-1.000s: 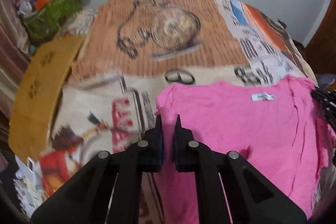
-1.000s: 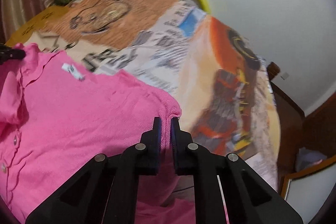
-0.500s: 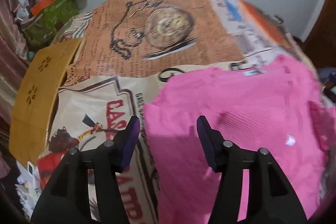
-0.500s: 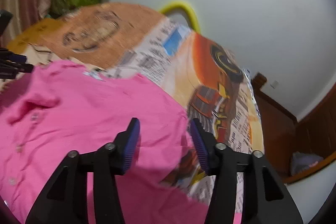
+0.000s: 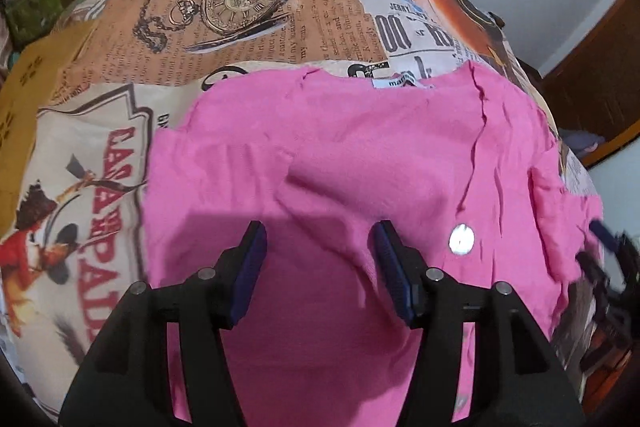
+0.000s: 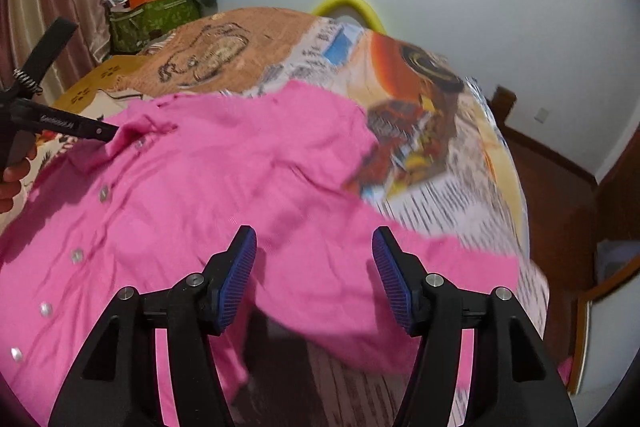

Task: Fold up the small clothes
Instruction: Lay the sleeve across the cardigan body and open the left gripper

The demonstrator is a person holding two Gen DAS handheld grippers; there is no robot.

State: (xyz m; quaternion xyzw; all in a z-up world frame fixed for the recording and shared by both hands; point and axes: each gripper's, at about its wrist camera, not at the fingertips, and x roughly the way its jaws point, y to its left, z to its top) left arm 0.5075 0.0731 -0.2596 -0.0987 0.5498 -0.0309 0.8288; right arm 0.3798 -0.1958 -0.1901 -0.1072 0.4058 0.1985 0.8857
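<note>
Pink shirt (image 5: pixel 360 155) lies spread on the printed bed cover (image 5: pixel 248 27), wrinkled. Left gripper (image 5: pixel 320 259) and right gripper (image 6: pixel 314 263) hover above it, jaws wide, empty. Advise pinching both sleeve edges evenly before folding inward.

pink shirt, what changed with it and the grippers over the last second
Both the left gripper and the right gripper were shut on the pink shirt's edges a second ago; their jaws have since opened and let it go. The shirt now lies spread on the printed bedsheet, which stayed put.
</note>
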